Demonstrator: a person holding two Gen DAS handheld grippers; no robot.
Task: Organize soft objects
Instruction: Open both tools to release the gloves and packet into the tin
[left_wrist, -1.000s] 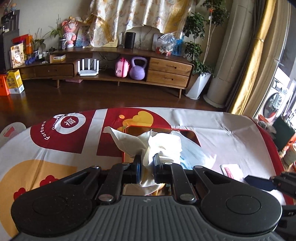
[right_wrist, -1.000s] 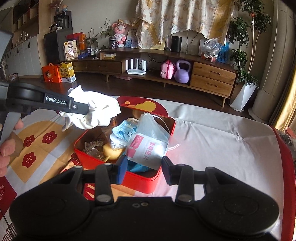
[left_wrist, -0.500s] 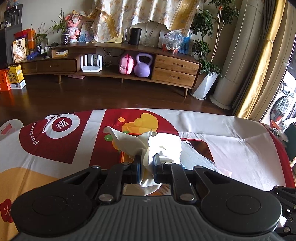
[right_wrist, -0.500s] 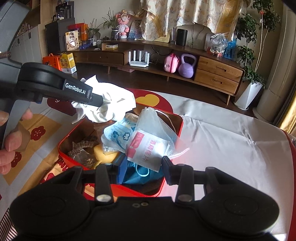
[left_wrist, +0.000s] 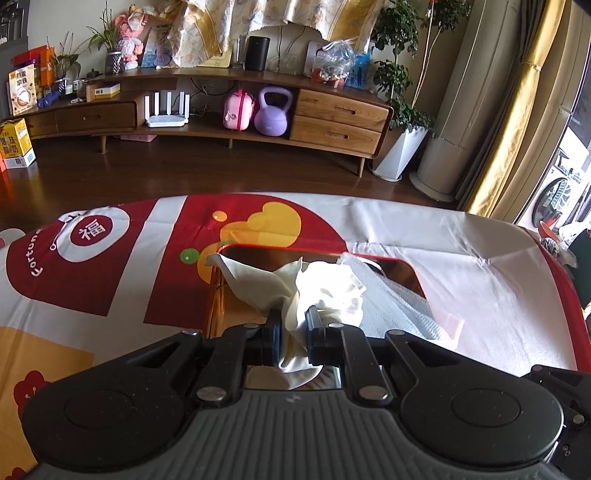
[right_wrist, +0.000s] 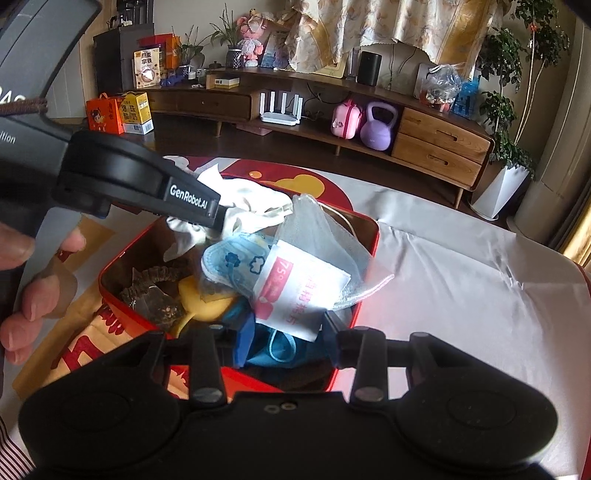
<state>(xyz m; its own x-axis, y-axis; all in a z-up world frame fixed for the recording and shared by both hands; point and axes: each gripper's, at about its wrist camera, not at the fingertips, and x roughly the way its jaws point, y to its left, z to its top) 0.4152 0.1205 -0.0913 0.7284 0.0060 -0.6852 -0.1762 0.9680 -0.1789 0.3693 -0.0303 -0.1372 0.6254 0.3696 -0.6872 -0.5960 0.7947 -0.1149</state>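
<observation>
My left gripper (left_wrist: 291, 325) is shut on a crumpled white cloth (left_wrist: 325, 288), which hangs over the far left part of an open red tin box (left_wrist: 280, 246). In the right wrist view the same cloth (right_wrist: 255, 206) touches the pile inside the box (right_wrist: 375, 236). The pile holds a blue face mask (right_wrist: 232, 258), a white and pink wipe packet (right_wrist: 299, 291), a mesh pouch (right_wrist: 317, 232), a brown scrunchie (right_wrist: 155, 284) and a yellow item (right_wrist: 207, 306). My right gripper (right_wrist: 286, 332) hovers open over the box's near edge; the packet's corner lies between its fingers, not pressed.
The box stands on a tablecloth (right_wrist: 461, 295) that is white to the right and red and yellow to the left. A person's hand (right_wrist: 33, 295) holds the left gripper at the left edge. Beyond the table's far edge lie dark floor and a wooden sideboard (left_wrist: 332, 122).
Both grippers have sunk and moved forward toward the box. The white cloth has come down from above the box's left side onto the pile. Neither gripper's jaws have changed.
</observation>
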